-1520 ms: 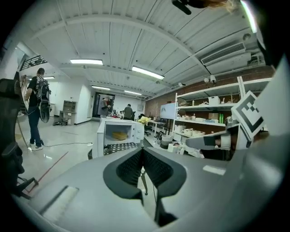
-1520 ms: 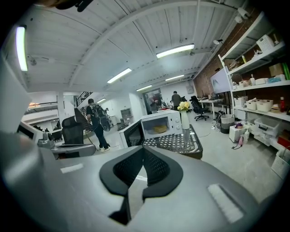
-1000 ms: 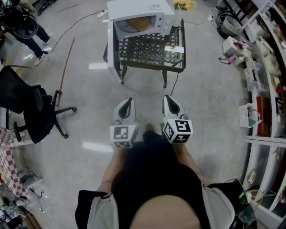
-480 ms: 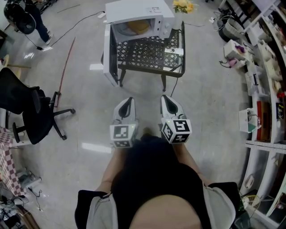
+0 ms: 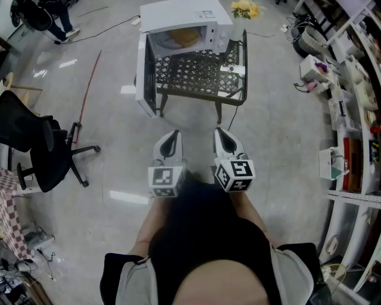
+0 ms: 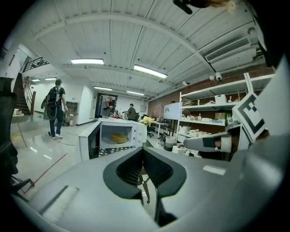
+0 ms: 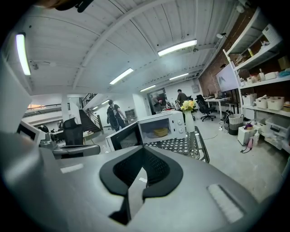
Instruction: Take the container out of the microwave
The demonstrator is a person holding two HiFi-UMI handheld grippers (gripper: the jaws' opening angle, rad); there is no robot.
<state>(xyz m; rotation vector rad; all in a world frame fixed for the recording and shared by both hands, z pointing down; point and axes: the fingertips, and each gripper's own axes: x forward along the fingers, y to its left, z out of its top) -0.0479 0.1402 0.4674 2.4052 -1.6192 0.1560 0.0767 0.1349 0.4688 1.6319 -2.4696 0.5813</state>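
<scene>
Left gripper (image 5: 168,138) and right gripper (image 5: 226,136) are held clenched, empty; the container (image 5: 184,36) is left untouched in the microwave (image 5: 184,15) well ahead.

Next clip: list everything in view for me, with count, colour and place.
microwave: one, white, door open, on the table, top centre
container: one, yellow, inside the microwave
table: one, black metal lattice, under the microwave
flowers: one bunch, yellow, right of the microwave
office chair: one, black, on the floor at left
shelving: white, crowded, along the right edge
bystander: one, black backpack, far top left
left gripper: one, grey, shut, empty, centre
right gripper: one, grey, shut, empty, beside it
</scene>
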